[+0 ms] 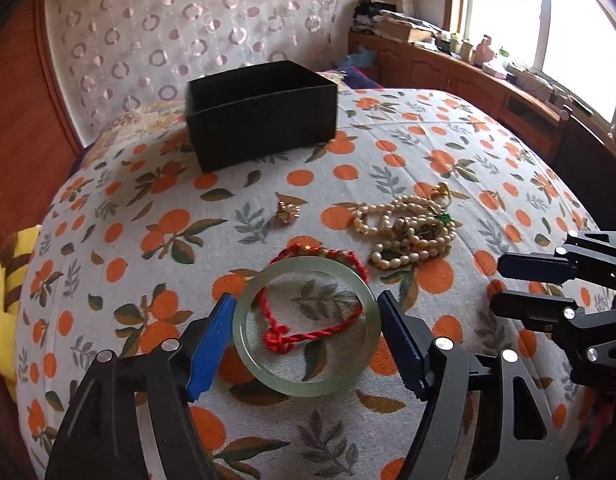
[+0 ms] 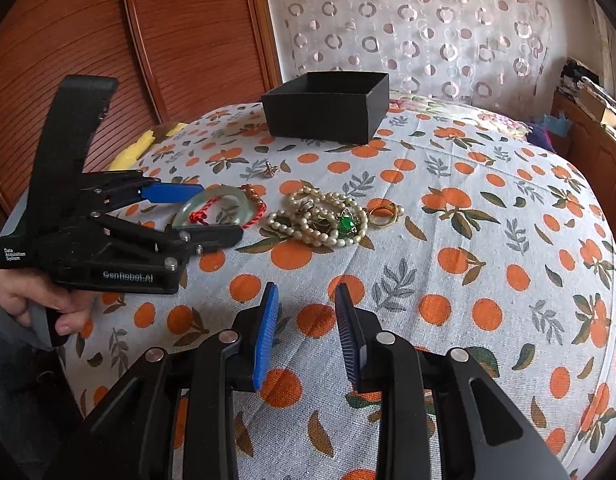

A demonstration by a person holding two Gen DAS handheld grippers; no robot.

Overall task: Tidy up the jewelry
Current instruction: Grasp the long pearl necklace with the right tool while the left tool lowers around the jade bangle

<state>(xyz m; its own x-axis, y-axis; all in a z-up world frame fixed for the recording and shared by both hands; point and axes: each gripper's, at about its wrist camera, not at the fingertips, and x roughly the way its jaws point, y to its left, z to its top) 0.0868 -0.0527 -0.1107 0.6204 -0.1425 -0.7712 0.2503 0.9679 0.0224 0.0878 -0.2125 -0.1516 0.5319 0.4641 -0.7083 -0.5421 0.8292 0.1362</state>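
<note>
Left wrist view: your left gripper (image 1: 305, 338) straddles the pale green jade bangle (image 1: 306, 327), which lies flat on the orange-print cloth (image 1: 448, 152) over a red braided cord bracelet (image 1: 308, 320); the jaws flank the rim, and whether the pads press it you cannot tell. Close squarely and keep the cord clear. Right wrist view: your right gripper (image 2: 307, 332) hangs partly open, empty; the open black cardboard box (image 2: 328, 108) waits well beyond.

box (image 1: 259, 116) interior hidden (both views), brooch (image 1: 287, 213) tiny
</note>
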